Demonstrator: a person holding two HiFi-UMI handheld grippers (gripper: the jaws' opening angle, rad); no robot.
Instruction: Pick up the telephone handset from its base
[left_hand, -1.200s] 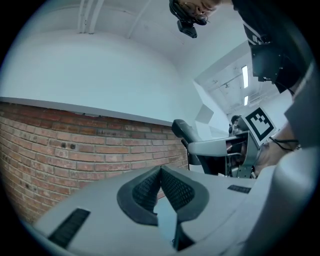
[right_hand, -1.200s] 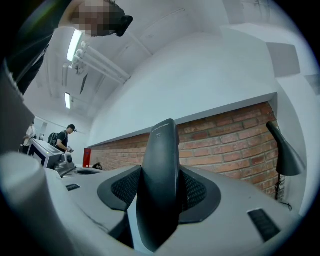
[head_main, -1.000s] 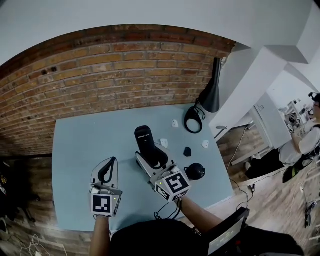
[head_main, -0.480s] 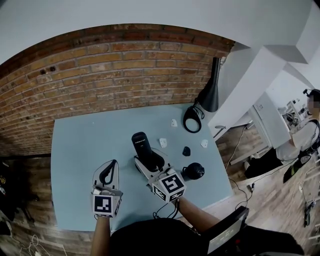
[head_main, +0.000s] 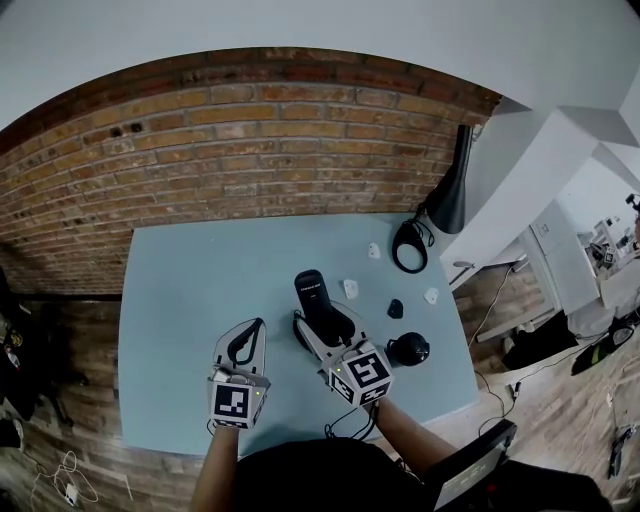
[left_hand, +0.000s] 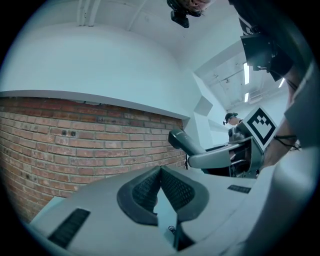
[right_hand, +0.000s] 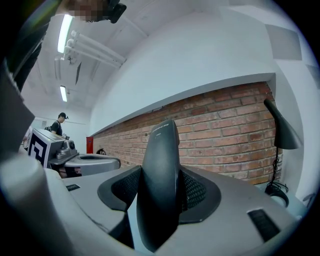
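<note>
Head view first: the right tongs (head_main: 322, 326) are clamped on the lower end of the black handset (head_main: 312, 291), pads pressing both its flanks, and that grip has held through the last second. What has changed is small. Both hands look to have eased a touch lower toward the blue bench (head_main: 190, 300), and the handset has come down with them without slipping in the pads. It hangs over the middle of the bench, well apart from the round black piece (head_main: 408, 349) at the near right, which is probably its base, so the lift itself reads as done and this looks like a carry or a settling move. The left tongs (head_main: 256, 328) sit just left of it, tips closed together on nothing, taking no part. Now the handset's lie: the right gripper view shows it rising straight up out of the jaws, while the left gripper view catches it from the side, slanting up and away. So its long axis runs from the tongs toward the far brick wall (head_main: 250, 150), the free end high and pointing far.
</note>
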